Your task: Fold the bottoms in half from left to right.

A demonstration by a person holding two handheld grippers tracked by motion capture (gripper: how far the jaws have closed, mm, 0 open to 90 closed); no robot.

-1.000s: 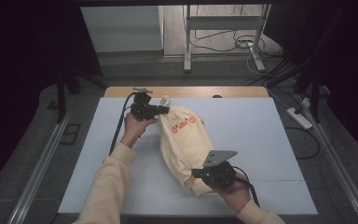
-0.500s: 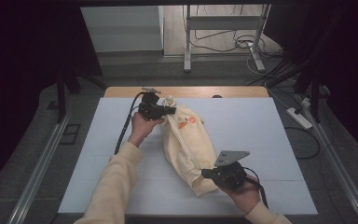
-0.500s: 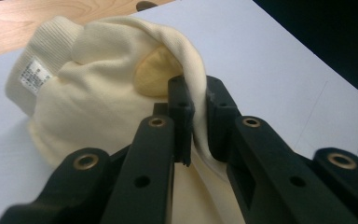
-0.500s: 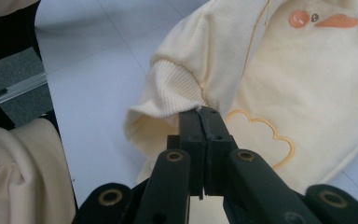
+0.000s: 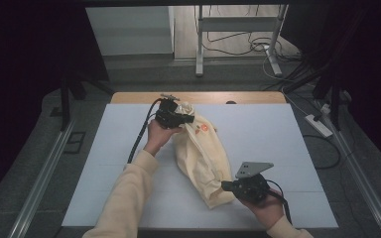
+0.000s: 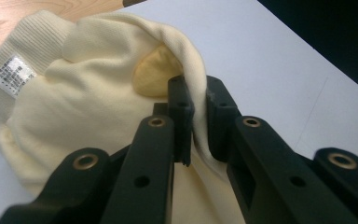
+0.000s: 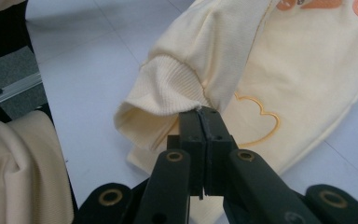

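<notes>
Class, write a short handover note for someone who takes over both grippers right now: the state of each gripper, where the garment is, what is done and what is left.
Left gripper: shut on a fold of the cream garment near its ribbed, labelled edge, at the far end.
Right gripper: shut on the garment's near end, beside a ribbed cuff.
Garment: bunched lengthwise on the white table, orange print facing up.
Done: both ends gripped.
Left: it is not yet flat or folded; probably spread it out next, keeping both grips.
</notes>
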